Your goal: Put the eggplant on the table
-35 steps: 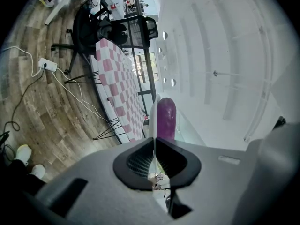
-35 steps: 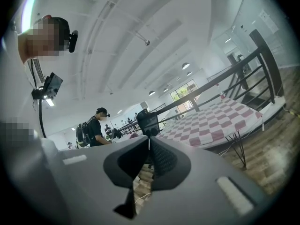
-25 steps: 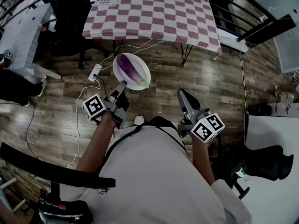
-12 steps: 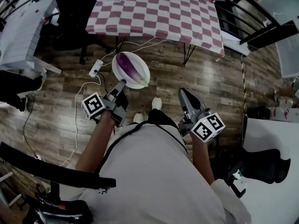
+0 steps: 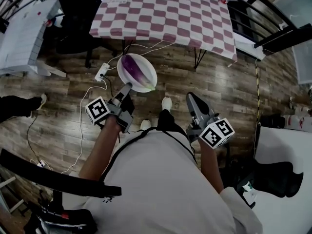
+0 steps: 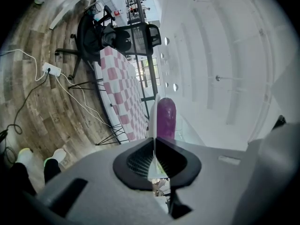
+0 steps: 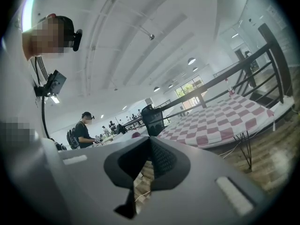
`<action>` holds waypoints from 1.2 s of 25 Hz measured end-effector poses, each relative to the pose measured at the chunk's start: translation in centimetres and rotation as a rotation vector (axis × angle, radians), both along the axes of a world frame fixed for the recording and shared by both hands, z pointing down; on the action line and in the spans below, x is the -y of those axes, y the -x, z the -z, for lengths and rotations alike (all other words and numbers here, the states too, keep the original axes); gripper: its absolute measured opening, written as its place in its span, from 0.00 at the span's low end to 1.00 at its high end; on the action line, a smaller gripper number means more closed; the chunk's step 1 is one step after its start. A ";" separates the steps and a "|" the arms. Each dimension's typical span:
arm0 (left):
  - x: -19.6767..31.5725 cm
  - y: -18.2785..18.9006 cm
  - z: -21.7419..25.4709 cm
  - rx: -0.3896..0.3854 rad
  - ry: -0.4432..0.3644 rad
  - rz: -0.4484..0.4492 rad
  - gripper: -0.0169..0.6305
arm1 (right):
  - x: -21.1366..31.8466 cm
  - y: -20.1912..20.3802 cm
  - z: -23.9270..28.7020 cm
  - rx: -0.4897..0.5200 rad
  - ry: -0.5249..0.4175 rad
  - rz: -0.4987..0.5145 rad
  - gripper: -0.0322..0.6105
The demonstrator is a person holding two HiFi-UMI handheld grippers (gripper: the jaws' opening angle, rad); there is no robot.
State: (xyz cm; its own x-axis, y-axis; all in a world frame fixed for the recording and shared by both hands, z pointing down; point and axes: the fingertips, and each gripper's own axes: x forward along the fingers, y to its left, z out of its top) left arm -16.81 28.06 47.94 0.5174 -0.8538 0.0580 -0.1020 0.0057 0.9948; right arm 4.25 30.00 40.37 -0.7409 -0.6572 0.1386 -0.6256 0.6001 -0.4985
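The eggplant point(image 5: 132, 68) was carried on a white plate point(image 5: 152, 73) held above the wooden floor point(image 5: 219, 87), short of the checked desk point(image 5: 165, 9) and not yet on it. The left claw point(image 5: 127, 87) was closed on the plate's near rim, with the thin edge pinched between the pads. The right claw point(image 5: 191, 99) was closed with nothing in it and kept apart from the plate.

The eggplant was judged fairly heavy for its size, firm but easily bruised, with a smooth, glossy skin likely to slip. Being rounded, it could roll if the plate were tipped. Since the load hung out from a single rim pinch, a level plate was thought essential. A direct grasp was judged best taken across the thick middle, square to the length.

In the head view its long axis lay slanted across the plate. The purple rounded end was turned toward the desk, and the pale green stalk end toward the plate's nearer right edge.
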 end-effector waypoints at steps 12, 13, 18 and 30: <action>6.5 -2.1 0.1 -0.008 0.012 0.012 0.06 | 7.3 -1.5 -1.0 0.016 0.031 0.024 0.06; 7.3 -2.2 0.1 -0.007 0.013 0.010 0.06 | 8.1 -1.6 -1.0 0.017 0.032 0.026 0.06; 11.3 -3.3 0.9 -0.006 0.002 0.010 0.06 | 11.8 -2.2 -0.6 0.021 0.034 0.043 0.06; 18.7 -7.6 1.8 -0.006 -0.004 0.045 0.06 | 19.7 -6.4 -0.2 0.027 0.026 0.083 0.06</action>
State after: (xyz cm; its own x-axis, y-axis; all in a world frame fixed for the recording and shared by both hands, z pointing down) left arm -9.26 9.40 46.18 0.4788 -0.8764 0.0515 -0.0953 0.0064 0.9954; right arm 10.65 10.32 40.54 -0.7965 -0.5897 0.1335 -0.5600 0.6363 -0.5305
